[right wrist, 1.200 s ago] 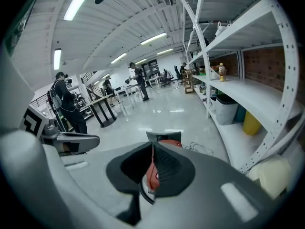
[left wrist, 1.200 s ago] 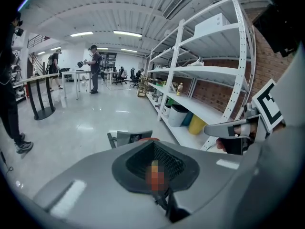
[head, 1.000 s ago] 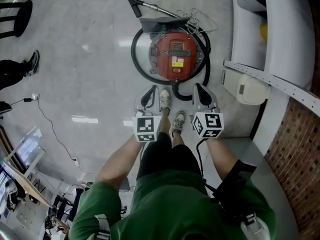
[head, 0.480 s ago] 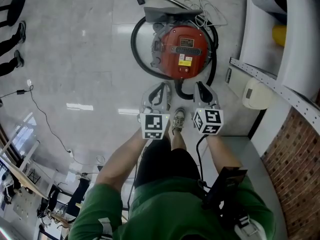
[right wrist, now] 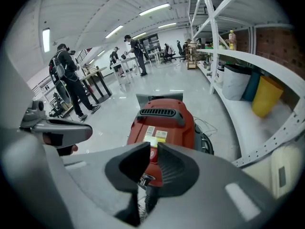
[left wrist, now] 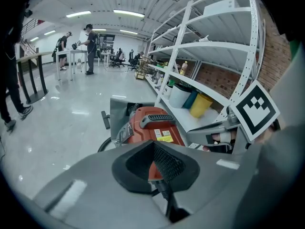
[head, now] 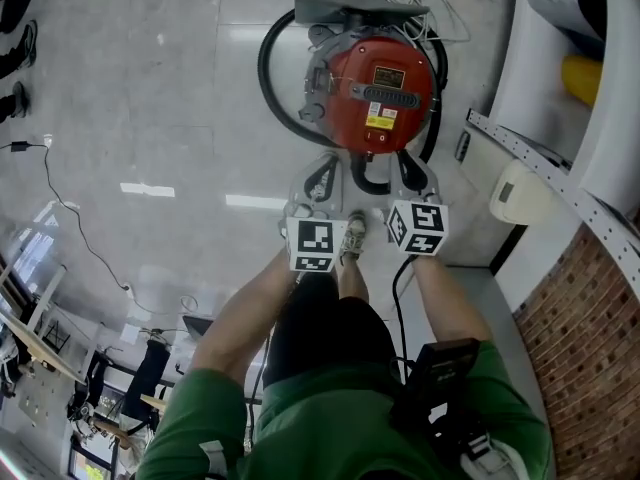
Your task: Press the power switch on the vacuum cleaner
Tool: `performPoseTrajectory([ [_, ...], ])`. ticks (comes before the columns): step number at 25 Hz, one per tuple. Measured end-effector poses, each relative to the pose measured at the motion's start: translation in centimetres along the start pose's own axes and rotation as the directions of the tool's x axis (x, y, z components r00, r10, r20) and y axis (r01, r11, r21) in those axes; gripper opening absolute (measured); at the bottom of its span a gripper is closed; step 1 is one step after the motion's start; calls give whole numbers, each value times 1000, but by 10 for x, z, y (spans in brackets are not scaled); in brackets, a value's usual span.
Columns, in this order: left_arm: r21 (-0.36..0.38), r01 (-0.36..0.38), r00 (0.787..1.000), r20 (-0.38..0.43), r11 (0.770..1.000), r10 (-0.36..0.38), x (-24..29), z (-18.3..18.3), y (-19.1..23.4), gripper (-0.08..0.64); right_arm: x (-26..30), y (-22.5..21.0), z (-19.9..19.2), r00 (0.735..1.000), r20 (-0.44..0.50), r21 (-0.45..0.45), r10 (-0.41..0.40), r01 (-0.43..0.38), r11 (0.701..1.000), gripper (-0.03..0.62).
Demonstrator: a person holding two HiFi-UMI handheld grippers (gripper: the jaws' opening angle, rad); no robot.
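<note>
The red canister vacuum cleaner [head: 380, 93] stands on the floor just ahead of the person's feet, with a black handle on top and a yellow label. Both grippers point down at its near end from a little short of it. My left gripper [head: 320, 180] is shut and holds nothing; in the left gripper view its pads [left wrist: 153, 143] meet at the tip in front of the vacuum cleaner [left wrist: 155, 125]. My right gripper [head: 405, 173] has a narrow gap between its jaws [right wrist: 153, 145], which are opening, and nothing is between them. The vacuum cleaner [right wrist: 164, 123] fills the middle of the right gripper view.
A black hose [head: 270, 88] loops round the vacuum's left side, and its wand lies beyond. White shelving [head: 560, 158] with a yellow bin [head: 585, 73] runs along the right, a brick wall [head: 590, 308] behind it. A cable [head: 60, 218] trails on the floor at the left. People [right wrist: 66, 75] stand at tables far back.
Both grippers have sunk and come closer to the vacuum's near end. The vacuum now looks larger in the head view.
</note>
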State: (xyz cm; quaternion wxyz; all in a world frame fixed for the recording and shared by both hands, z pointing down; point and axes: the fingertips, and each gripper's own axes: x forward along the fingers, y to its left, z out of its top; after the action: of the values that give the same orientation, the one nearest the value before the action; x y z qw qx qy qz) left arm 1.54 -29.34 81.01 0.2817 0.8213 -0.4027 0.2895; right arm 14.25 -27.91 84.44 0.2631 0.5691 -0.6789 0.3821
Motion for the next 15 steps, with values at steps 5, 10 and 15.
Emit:
performPoseTrajectory([
  [5, -16, -6, 1000, -15, 1000, 6, 12, -11, 6, 8, 19, -5, -10, 1000, -29, 3, 6, -6, 1000, 38],
  [10, -22, 0, 1000, -21, 1000, 0, 22, -16, 10, 8, 34, -8, -16, 998, -53, 10, 15, -14, 1000, 51],
  [15, -27, 1, 1000, -30, 1000, -2, 28, -19, 14, 8, 42, -5, -21, 997, -79, 12, 22, -21, 1000, 61],
])
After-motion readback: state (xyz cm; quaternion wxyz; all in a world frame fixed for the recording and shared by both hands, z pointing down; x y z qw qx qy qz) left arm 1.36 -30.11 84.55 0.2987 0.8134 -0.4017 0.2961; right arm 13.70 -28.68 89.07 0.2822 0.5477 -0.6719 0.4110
